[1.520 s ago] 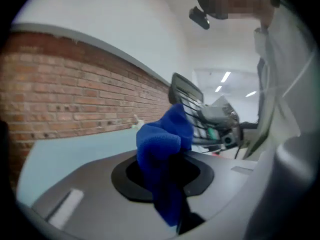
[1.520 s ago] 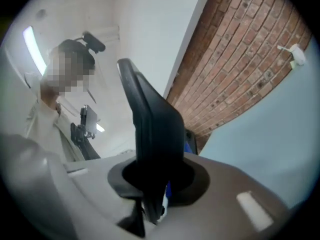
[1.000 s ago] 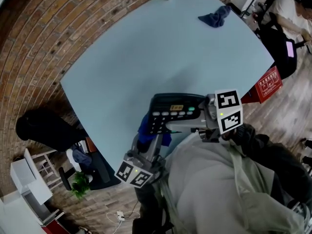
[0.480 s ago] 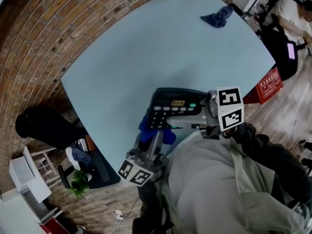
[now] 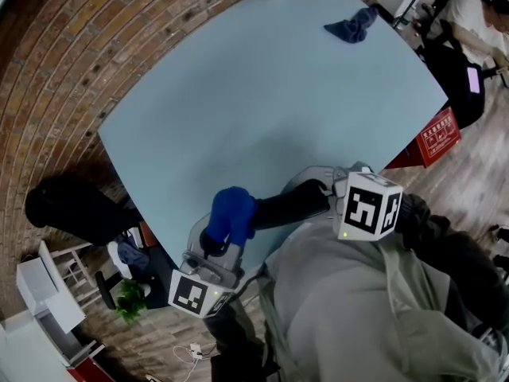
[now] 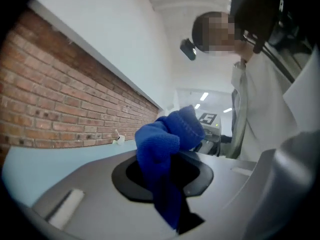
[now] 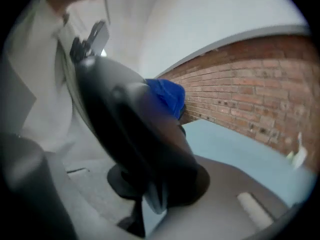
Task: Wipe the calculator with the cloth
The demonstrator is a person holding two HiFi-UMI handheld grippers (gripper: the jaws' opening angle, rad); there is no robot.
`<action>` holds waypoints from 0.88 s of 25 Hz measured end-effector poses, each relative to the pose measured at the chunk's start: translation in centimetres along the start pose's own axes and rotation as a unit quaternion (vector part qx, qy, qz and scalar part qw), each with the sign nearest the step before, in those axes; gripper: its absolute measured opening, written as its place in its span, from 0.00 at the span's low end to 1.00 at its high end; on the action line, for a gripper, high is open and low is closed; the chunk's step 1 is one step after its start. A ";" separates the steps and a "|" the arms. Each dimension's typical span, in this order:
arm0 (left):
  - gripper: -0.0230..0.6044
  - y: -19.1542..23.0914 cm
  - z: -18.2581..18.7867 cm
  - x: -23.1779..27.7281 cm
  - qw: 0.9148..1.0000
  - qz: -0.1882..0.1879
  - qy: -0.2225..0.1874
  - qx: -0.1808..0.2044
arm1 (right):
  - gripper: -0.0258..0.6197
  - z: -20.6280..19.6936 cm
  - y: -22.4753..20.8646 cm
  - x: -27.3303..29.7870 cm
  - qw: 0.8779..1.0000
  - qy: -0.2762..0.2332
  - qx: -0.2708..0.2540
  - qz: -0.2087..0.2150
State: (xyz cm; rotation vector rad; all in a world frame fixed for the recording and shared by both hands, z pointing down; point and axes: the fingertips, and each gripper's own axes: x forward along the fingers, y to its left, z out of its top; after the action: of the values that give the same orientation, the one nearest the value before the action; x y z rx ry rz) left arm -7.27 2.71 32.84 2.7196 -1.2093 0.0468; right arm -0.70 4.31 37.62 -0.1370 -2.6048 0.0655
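The left gripper [image 5: 211, 253] was clenched on the blue cloth [image 5: 231, 213], bunched just ahead of its jaws. The right gripper [image 5: 338, 200] grasped the calculator [image 5: 288, 205] by one end, tilted on edge beside the cloth. A hard wipe could twist it from that narrow hold.

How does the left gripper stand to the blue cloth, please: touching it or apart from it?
Touching. The left gripper view shows the blue cloth pinched between the jaws of the left gripper, with its bunched end rising above them.
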 end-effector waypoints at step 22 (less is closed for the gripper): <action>0.16 -2.7 -4.0 1.8 0.988 -0.053 0.124 0.073 | 0.16 -2.5 3.0 1.8 0.914 0.163 -0.366 -0.062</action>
State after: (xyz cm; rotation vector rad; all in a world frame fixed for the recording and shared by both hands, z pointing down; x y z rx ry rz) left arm -3.92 3.79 36.62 2.7901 -1.0274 0.4624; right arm -0.67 7.55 40.47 -0.2219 -2.1692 -0.9072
